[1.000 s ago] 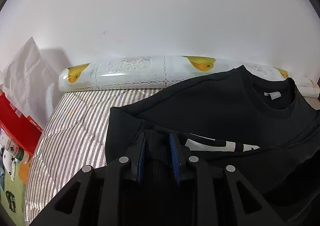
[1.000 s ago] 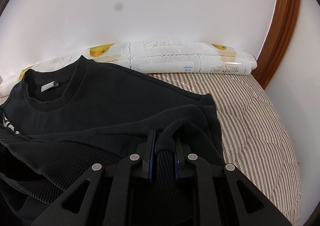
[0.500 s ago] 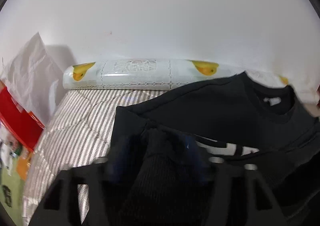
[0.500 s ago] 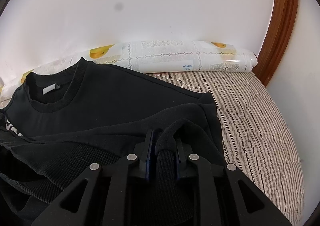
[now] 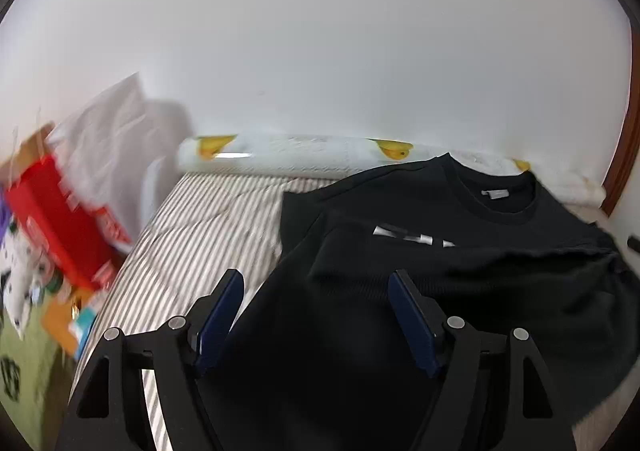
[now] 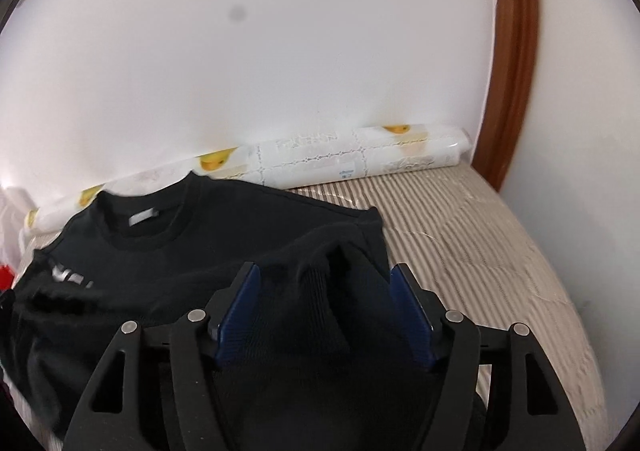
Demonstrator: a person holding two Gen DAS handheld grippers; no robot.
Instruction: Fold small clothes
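1. Left wrist view: left gripper (image 5: 316,313) had just been opening – jaws stood well apart, blue pads (image 5: 412,325) clear of cloth, nothing clamped. Black sweatshirt (image 5: 460,263) lay on the striped bed cover (image 5: 208,235), hem folded up over the chest print, collar toward the rolled mat (image 5: 304,155) at the wall. Red box (image 5: 60,219) beside the bed, blurred.
2. Right wrist view: right gripper (image 6: 324,311) had also just been opening – pads spread. A ribbed fold of the sweatshirt (image 6: 224,239) stood up between them, not pressed.
3. Risk, my read: that raised ridge could snag a pad on withdrawal and drag the fold open. The loose hem might also slump back, since the fold was uneven and nothing pinned it.
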